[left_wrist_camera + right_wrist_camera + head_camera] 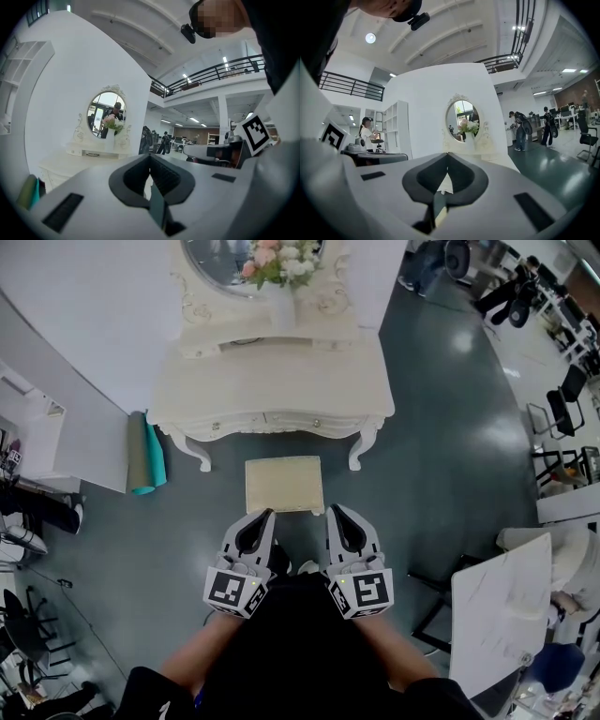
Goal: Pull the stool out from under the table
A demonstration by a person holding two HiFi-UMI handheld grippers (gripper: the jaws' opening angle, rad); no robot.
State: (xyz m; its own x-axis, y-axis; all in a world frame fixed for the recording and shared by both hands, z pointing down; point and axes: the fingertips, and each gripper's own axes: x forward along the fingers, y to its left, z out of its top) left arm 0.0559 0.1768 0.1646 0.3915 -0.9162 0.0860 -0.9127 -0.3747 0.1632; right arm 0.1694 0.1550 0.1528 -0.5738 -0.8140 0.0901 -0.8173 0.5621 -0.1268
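You hold the left gripper [267,514] and right gripper [331,509] side by side, both clenched and empty. Just beyond their tips, the stool [284,484] stands at the table's [281,381] near edge.

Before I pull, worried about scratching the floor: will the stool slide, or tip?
The stool probably slides readily: the floor looks smooth and glossy. Its flat square seat looks stiff. Its legs are hidden, so tipping is uncertain.
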